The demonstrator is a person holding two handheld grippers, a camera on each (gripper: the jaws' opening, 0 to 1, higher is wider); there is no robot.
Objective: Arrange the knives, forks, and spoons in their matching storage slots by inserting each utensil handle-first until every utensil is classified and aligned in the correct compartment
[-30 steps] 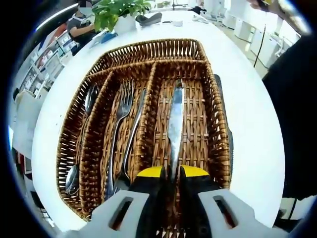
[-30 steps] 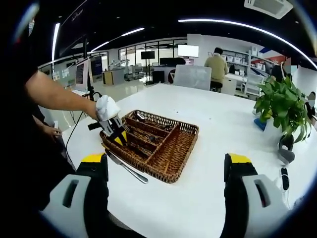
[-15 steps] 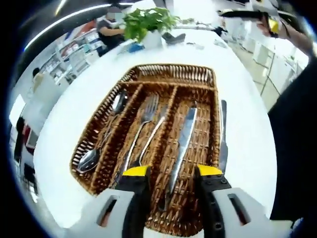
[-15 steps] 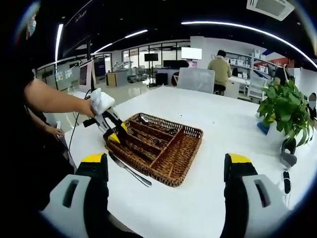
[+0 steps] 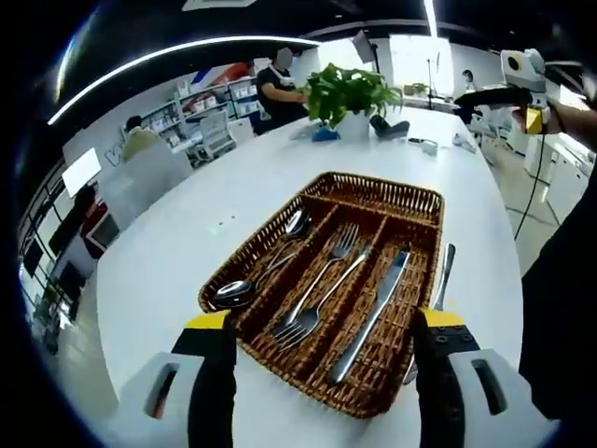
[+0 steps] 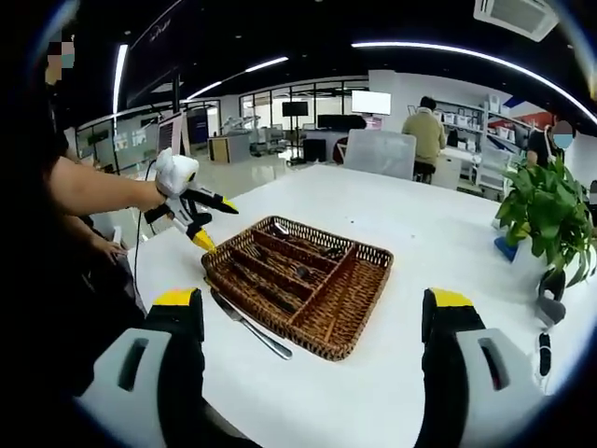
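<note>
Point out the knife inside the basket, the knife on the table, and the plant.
knife inside the basket (image 5: 371, 315), left gripper view, mid blade
knife on the table (image 6: 250, 324), right gripper view, middle
plant (image 5: 350, 91), left gripper view, leaves

My left gripper (image 5: 324, 322) is hanging in the air with its fingers (image 5: 213, 329) spread wide, yellow tips at about 7 and 5 o'clock in the left gripper view, nothing between them. From the right gripper view I can see it out at 10 o'clock, held up by a bare forearm (image 6: 93, 191), hand in a white glove (image 6: 174, 174). The right gripper (image 6: 314, 308) is parted just as wide and holding nothing, fingers rising from 7 and 5 o'clock.
</note>
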